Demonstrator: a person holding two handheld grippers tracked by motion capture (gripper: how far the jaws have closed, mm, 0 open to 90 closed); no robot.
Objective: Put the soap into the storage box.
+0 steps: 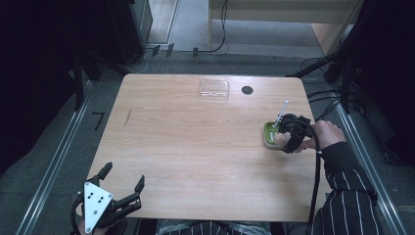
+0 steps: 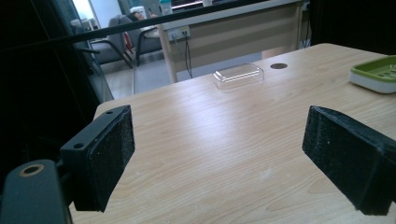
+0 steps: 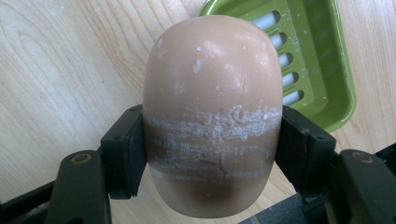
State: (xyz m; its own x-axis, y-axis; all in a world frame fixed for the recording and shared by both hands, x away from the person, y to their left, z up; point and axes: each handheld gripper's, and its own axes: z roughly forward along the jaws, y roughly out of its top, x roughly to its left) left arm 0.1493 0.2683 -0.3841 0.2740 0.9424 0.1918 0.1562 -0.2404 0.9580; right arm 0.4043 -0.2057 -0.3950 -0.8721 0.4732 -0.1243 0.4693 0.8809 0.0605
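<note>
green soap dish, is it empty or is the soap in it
Empty: the green slotted plastic soap dish shows bare slots, and the peach oval soap bar is clamped outside it in the right gripper.

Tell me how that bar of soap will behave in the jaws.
The soap is probably stiff: it keeps its rounded shape while the right gripper clamps it. Its surface likely scrapes easily, given the white scuffed bands level with the jaws. Its smooth, rounded sides may let it slip.

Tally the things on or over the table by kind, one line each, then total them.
Soap bar, held in the right gripper: 1
Green soap dish: 1
Clear plastic lid: 1
Total: 3
</note>
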